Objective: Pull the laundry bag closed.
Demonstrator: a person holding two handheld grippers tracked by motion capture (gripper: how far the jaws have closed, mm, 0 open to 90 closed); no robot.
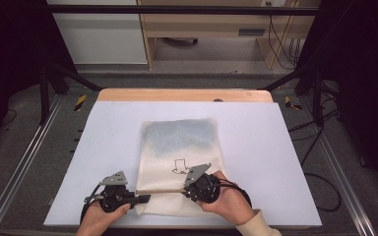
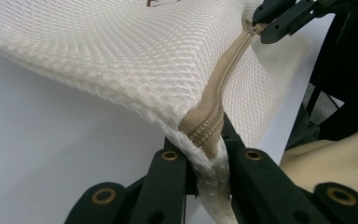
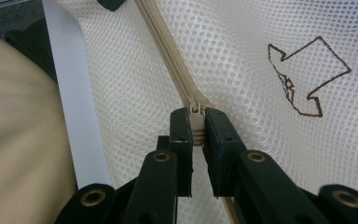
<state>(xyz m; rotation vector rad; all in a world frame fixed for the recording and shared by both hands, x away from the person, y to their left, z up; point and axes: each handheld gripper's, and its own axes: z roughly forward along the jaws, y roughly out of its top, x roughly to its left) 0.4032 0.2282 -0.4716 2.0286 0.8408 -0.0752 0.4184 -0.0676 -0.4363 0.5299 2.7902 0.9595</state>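
Left gripper (image 2: 204, 154) pinching end of beige zipper tape (image 2: 214, 100) at left corner of white mesh fabric bag (image 1: 179, 162), jaws pressing together on cloth. Bag lying flat on pale grey worktop (image 1: 103, 147), near edge closest to person, lower edge lifting slightly between grippers. Zipper running taut from left to right. Right gripper (image 3: 195, 128) clamping beige zipper pull (image 3: 195, 116), jaws squeezing it. Brown outline print (image 3: 305, 79) showing on mesh beside zipper.
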